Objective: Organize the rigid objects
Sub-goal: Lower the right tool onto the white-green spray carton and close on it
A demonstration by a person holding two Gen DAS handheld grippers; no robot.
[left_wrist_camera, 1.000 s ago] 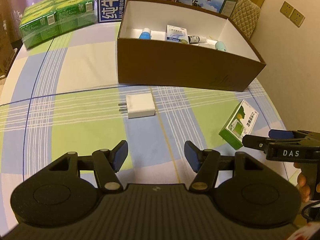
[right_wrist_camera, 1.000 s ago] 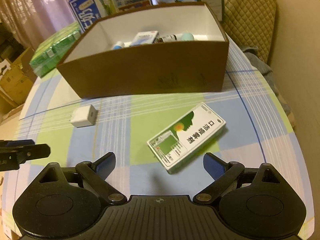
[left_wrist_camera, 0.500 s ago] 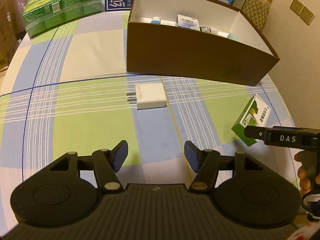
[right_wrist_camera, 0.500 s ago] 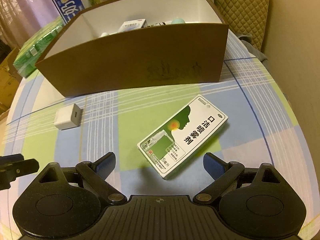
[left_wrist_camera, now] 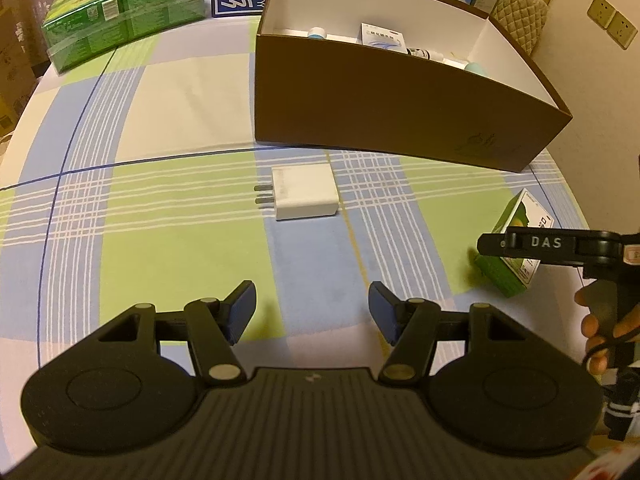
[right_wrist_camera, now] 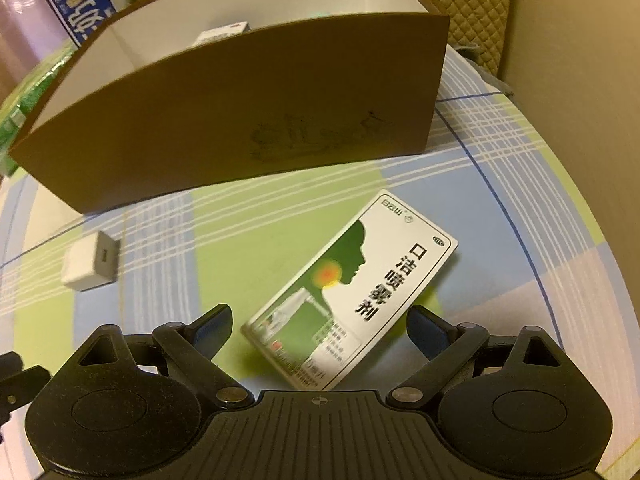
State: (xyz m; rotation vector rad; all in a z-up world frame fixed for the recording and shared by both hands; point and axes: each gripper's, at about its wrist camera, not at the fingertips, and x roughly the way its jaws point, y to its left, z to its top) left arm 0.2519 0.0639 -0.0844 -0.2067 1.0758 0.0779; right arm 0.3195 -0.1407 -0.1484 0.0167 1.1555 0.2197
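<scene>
Bare checked cloth (left_wrist_camera: 160,220) lay open ahead of your left claw (left_wrist_camera: 312,312), up to the white charger (left_wrist_camera: 302,196). Beyond it, the brown box's tall wall (left_wrist_camera: 392,108) barred the way. Your right claw (right_wrist_camera: 320,332) stood spread around the green-and-white carton (right_wrist_camera: 360,280), clear cloth on both sides, with the same wall close behind.

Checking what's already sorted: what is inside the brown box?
Inside the brown box: a white carton, a small bottle and two blue-capped items. Its front wall hides the floor.
</scene>
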